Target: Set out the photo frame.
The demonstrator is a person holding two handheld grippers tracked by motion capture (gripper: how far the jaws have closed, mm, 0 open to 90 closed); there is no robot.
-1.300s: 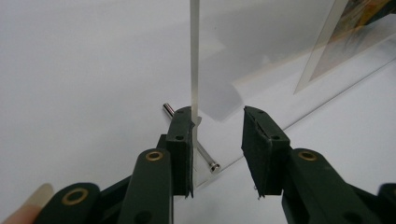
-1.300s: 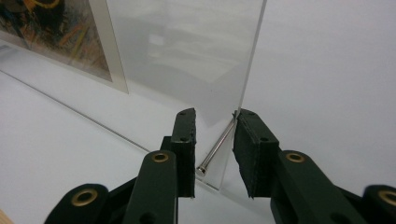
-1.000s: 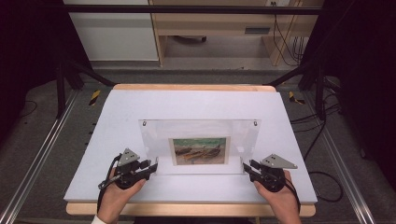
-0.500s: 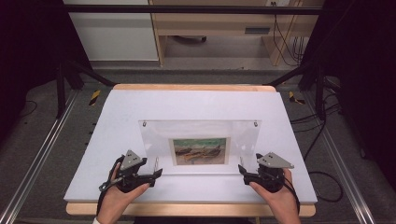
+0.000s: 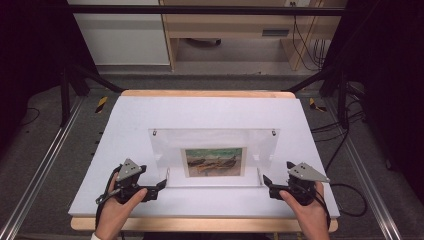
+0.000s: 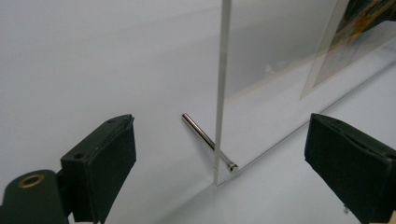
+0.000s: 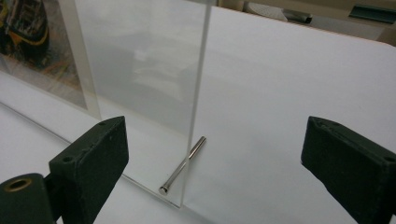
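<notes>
the clear acrylic frame (image 5: 214,157) stands upright mid-table (image 5: 210,110), its picture facing the person. the left gripper (image 5: 161,184) and right gripper (image 5: 266,183) have just opened wide, each straddling a lower corner edge without touching it.

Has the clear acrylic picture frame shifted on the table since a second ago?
No. The acrylic frame stands where it did against the table's far wooden edge; both grippers' jaws have just been opening, off it.

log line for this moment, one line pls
left gripper: open, just released | right gripper: open, just released | acrylic frame: standing on pins, untouched
</notes>
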